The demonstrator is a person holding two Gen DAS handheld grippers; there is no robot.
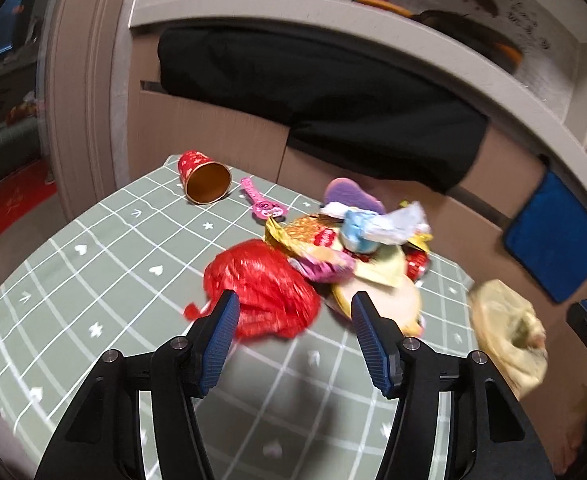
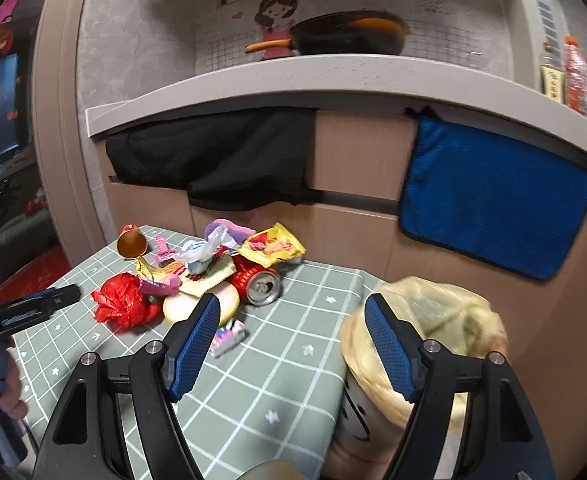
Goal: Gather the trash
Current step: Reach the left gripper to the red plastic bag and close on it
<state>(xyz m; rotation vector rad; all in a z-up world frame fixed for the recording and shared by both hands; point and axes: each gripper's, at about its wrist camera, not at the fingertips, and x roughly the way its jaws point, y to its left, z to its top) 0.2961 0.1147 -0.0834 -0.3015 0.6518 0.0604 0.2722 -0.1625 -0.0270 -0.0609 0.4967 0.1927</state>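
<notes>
A pile of trash lies on the green checked tablecloth (image 1: 93, 264): a crumpled red plastic bag (image 1: 265, 292) (image 2: 123, 300), snack wrappers (image 1: 317, 240) (image 2: 273, 246), a crushed red can (image 2: 259, 280), a round cream lid (image 2: 201, 304) and a tipped red paper cup (image 1: 203, 178) (image 2: 131, 242). My left gripper (image 1: 293, 310) is open just in front of the red bag. My right gripper (image 2: 291, 312) is open and empty, with its right finger in front of a bin lined with a yellow bag (image 2: 433, 332) (image 1: 509, 340) at the table's right edge.
A small pink-and-white packet (image 2: 227, 338) lies apart from the pile. A pink toy watch (image 1: 261, 204) lies by the cup. Behind the table is a cabinet with a black cloth (image 2: 213, 156) and a blue towel (image 2: 489, 196) under a counter holding a pan (image 2: 345, 34).
</notes>
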